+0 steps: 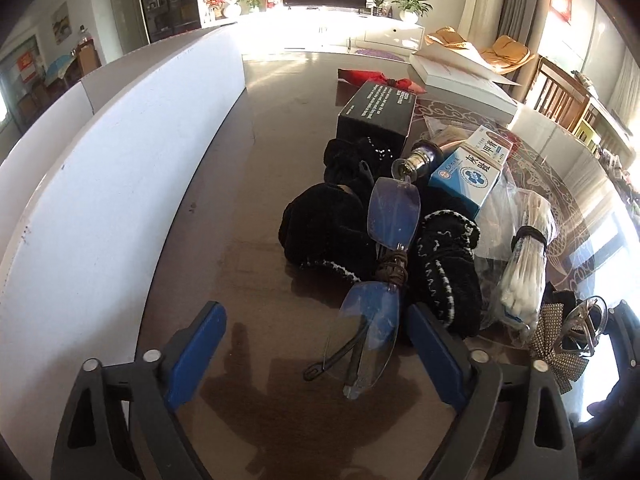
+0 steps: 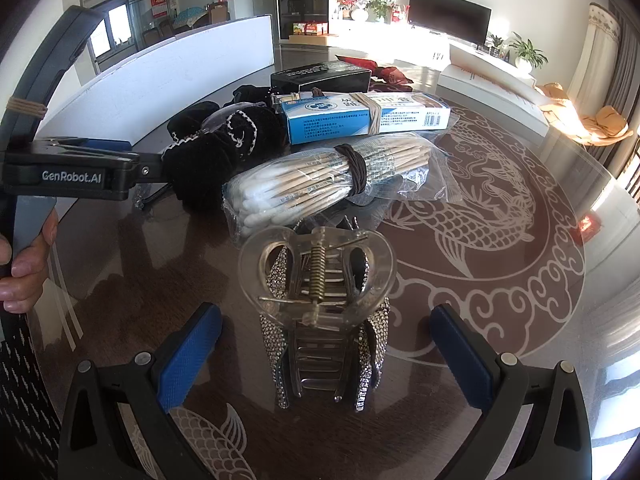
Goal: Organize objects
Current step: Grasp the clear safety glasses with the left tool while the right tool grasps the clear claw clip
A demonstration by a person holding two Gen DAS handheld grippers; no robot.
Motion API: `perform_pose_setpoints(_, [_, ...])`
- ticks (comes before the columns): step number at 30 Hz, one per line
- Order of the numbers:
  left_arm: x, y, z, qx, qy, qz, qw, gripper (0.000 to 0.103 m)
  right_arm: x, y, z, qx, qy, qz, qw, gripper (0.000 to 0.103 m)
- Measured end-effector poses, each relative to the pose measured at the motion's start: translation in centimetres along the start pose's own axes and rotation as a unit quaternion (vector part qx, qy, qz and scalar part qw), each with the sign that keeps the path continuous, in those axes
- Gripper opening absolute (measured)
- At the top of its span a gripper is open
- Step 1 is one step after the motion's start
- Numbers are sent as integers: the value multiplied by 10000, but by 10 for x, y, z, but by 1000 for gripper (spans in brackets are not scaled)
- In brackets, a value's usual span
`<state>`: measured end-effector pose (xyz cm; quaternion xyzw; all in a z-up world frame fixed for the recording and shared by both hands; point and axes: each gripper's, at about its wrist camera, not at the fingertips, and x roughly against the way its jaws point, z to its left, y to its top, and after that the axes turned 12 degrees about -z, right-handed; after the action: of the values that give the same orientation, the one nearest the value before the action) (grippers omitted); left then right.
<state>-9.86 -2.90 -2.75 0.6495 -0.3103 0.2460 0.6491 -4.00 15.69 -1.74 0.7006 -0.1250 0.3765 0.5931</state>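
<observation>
Both grippers gape wide and empty: our left gripper [image 1: 316, 344] brackets the clear glasses [image 1: 372, 280], our right gripper [image 2: 326, 344] the clear hair claw [image 2: 316, 276]. We judge pickup imminent, needing only closure. Farther off lie swabs [image 2: 304, 184] and medicine box [image 2: 360, 116]; bare table [image 2: 500, 320] opens right.

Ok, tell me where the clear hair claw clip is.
In the right wrist view the clear hair claw clip sits on the rhinestone bow, centred ahead of the open right gripper, just in front of the cotton swab bundle.
</observation>
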Motion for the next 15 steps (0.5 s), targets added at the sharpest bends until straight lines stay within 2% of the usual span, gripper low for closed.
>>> perform_pose_setpoints(1, [-2, 1, 0, 37, -172, 60, 9998, 52, 0, 0, 0, -1, 1, 0, 10000, 103])
perform_pose_setpoints(2, [-4, 2, 0, 73, -349, 120, 9993, 35, 0, 0, 0, 0, 1, -1, 10000, 103])
perform_pose_setpoints(5, [5, -9, -2, -14, -445, 149, 9989, 31, 0, 0, 0, -1, 1, -1, 10000, 103])
perform_pose_setpoints(9, [37, -39, -5, -136, -752, 436, 9961, 30, 0, 0, 0, -1, 2, -1, 10000, 103])
perform_pose_setpoints(10, [43, -46, -5, -177, -752, 453, 9960, 32, 0, 0, 0, -1, 2, -1, 10000, 103])
perform_pose_setpoints(12, [52, -54, -4, -255, -664, 435, 9965, 40, 0, 0, 0, -1, 3, -1, 10000, 103])
perform_pose_setpoints(14, [53, -55, -1, -252, -451, 412, 9978, 75, 0, 0, 0, -1, 3, -1, 10000, 103])
perform_pose_setpoints(15, [50, -52, 0, -191, -345, 374, 9985, 77, 0, 0, 0, -1, 3, -1, 10000, 103])
